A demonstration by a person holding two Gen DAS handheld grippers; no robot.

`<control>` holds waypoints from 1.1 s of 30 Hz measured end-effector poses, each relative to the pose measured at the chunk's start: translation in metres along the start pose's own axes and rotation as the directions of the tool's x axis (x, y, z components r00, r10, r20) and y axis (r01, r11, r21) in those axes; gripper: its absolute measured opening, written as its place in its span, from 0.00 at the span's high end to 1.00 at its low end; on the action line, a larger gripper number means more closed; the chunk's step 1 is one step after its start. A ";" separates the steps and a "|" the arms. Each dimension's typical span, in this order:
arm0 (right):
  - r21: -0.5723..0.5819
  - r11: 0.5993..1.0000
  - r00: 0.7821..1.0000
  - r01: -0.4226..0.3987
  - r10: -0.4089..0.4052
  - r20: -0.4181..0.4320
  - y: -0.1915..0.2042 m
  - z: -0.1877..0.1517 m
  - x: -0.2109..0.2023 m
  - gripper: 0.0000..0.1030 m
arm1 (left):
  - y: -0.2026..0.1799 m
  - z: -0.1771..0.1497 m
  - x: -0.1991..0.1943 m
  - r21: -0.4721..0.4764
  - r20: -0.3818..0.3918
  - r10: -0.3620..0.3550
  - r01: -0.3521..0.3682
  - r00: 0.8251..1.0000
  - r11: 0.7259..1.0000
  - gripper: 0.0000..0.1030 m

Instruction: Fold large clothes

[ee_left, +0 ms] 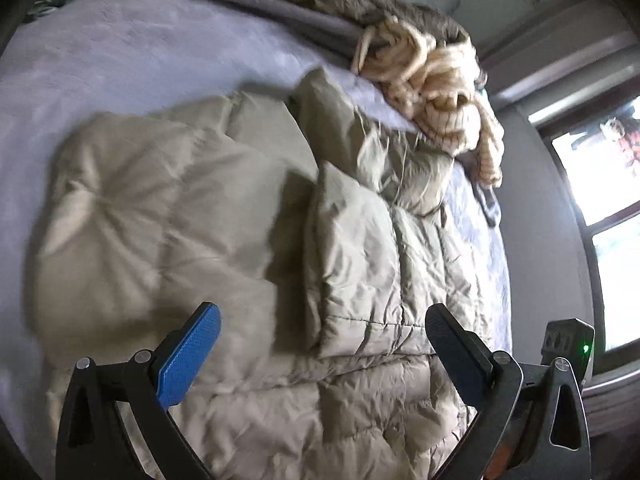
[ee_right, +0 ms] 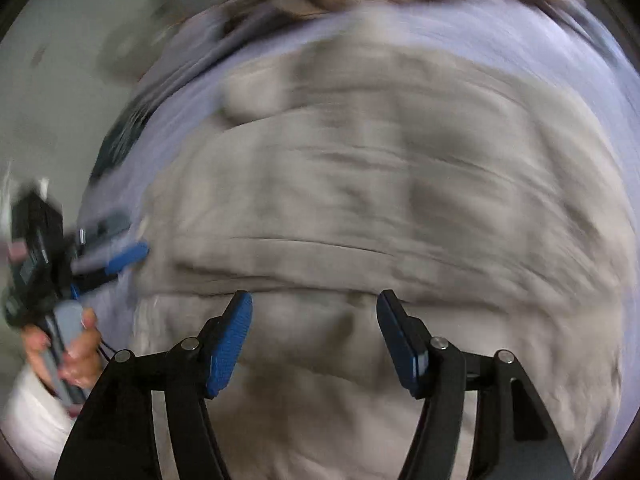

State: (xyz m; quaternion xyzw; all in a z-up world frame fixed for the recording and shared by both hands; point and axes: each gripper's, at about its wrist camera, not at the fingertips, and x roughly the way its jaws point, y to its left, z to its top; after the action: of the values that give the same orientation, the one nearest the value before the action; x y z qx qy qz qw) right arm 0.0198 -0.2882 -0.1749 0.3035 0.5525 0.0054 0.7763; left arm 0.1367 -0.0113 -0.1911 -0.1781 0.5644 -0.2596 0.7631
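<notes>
A beige quilted down jacket (ee_left: 248, 216) lies spread on a lavender bedspread (ee_left: 120, 64). One panel of it is folded over near the middle (ee_left: 352, 248). My left gripper (ee_left: 322, 320) hovers over the jacket's near part, open, with nothing pinched between its blue pads. In the blurred right wrist view the same jacket (ee_right: 360, 184) fills the frame. My right gripper (ee_right: 314, 300) stands open just above it, pads apart and off the cloth. A person's hand (ee_right: 80, 344) holds the left gripper (ee_right: 124, 240) at the jacket's left edge.
A cream chunky knit (ee_left: 440, 92) and a grey-brown fuzzy garment (ee_left: 380, 4) lie heaped along the bed's far edge. A bright window (ee_left: 600, 200) stands to the right of the bed. A black device with a green light (ee_left: 568, 344) shows at lower right.
</notes>
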 end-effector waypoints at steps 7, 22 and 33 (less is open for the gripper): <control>0.492 0.858 0.981 -0.150 0.065 0.185 -0.147 -0.015 -0.052 0.34 | -0.022 0.012 0.058 0.026 -0.100 0.010 -0.008 0.995 1.000 0.90; 0.448 0.894 0.991 -0.013 -0.049 0.126 -0.160 0.008 -0.033 0.95 | -0.008 -0.015 0.032 0.094 0.018 0.225 -0.225 0.974 0.970 0.80; 0.186 0.974 0.967 0.132 -0.168 0.193 -0.121 0.006 -0.101 0.71 | -0.011 -0.002 -0.031 0.150 0.157 0.321 -0.343 0.934 0.927 0.61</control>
State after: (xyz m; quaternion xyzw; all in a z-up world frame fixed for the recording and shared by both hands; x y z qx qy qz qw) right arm -0.0539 -0.4240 -0.1454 0.3252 0.4882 -0.1331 0.7989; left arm 0.1257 -0.0015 -0.1619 -0.0288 0.5108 -0.1629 0.8436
